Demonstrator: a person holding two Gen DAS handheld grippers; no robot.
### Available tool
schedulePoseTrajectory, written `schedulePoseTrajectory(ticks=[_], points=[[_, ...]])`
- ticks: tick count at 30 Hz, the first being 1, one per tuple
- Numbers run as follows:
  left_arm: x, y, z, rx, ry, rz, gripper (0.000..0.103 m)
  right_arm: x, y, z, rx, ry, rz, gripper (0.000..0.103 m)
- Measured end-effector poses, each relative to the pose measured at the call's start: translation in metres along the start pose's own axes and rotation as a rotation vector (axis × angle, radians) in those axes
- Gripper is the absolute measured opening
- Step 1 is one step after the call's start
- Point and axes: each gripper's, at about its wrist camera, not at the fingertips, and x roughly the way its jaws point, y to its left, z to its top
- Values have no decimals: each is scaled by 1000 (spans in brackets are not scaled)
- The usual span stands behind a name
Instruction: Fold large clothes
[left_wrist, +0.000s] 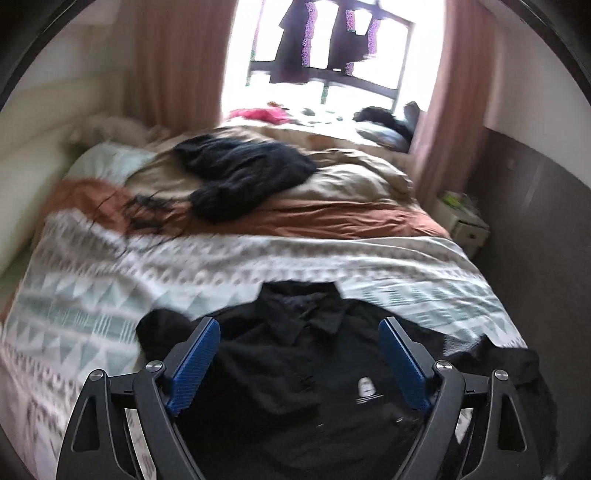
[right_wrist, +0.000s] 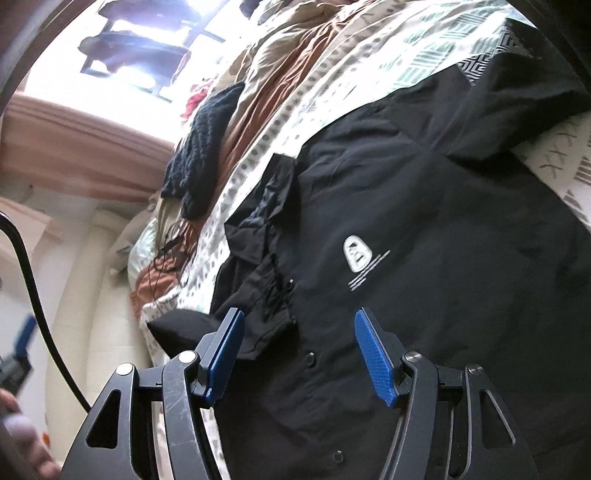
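On the bed (left_wrist: 110, 266), a black shirt (left_wrist: 295, 369) is lying face up at 6 o'clock.
Both tools, left (left_wrist: 299, 332) and right (right_wrist: 299, 328), are hovering apart, empty; smoothing the sleeves first should be helping the fold.

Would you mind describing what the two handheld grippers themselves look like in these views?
Both the left gripper and the right gripper have black linkage arms with triangular cut-outs, round silver pivot bolts and flat, ribbed blue pads. A black cable curves beside the right one.
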Motion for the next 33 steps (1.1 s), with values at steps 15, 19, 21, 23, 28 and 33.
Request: schedulePoseTrajectory(ticks=[15,19,21,23,28,33], points=[[11,109,-97,-419,-8,154,88,47,33,-20,-110,52,10,63],[28,142,-110,-508,49,104,88,59,39,-29,-139,61,16,63],[29,158,-115,-531,46,117,88,68,38,-32,-150,72,-3,62],[27,174,-123,-568,43,140,88,72,36,-34,-158,67,-16,63],[30,215,-142,-699,63,138,87,82,28,-30,-129,60,-25,63],[33,234,-153,-769,75,143,83,100,22,-25,-116,80,-49,63]])
